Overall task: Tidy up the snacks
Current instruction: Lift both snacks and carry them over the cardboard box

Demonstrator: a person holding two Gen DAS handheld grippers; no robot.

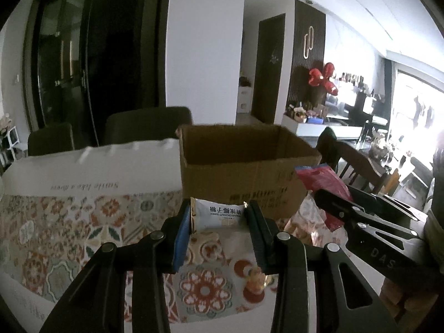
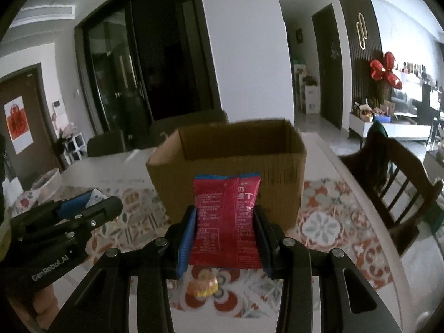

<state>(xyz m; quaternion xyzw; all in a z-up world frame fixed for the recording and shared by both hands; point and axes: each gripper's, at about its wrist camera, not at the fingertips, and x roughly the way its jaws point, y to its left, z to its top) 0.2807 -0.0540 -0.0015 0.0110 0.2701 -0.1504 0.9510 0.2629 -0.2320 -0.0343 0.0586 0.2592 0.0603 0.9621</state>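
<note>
My left gripper [image 1: 219,216] is shut on a white coconut candy packet [image 1: 219,214], held above the patterned tablecloth [image 1: 69,222]. In the right wrist view my right gripper [image 2: 225,222] is shut on a red snack bag [image 2: 226,222], which stands upright between the pads. An open brown cardboard box [image 1: 238,166] [image 2: 230,163] stands just beyond both grippers, its inside hidden by the near wall. The right gripper also shows at the right of the left wrist view with the red snack bag [image 1: 324,183]; the left gripper [image 2: 83,208] shows at the left of the right wrist view.
A small yellow-orange wrapped candy [image 2: 204,287] [image 1: 254,280] lies on the cloth below the grippers. A white board or box lid [image 1: 91,169] lies left of the cardboard box. Dark chairs [image 1: 147,125] stand behind the table, and a wooden chair [image 2: 394,183] at its right edge.
</note>
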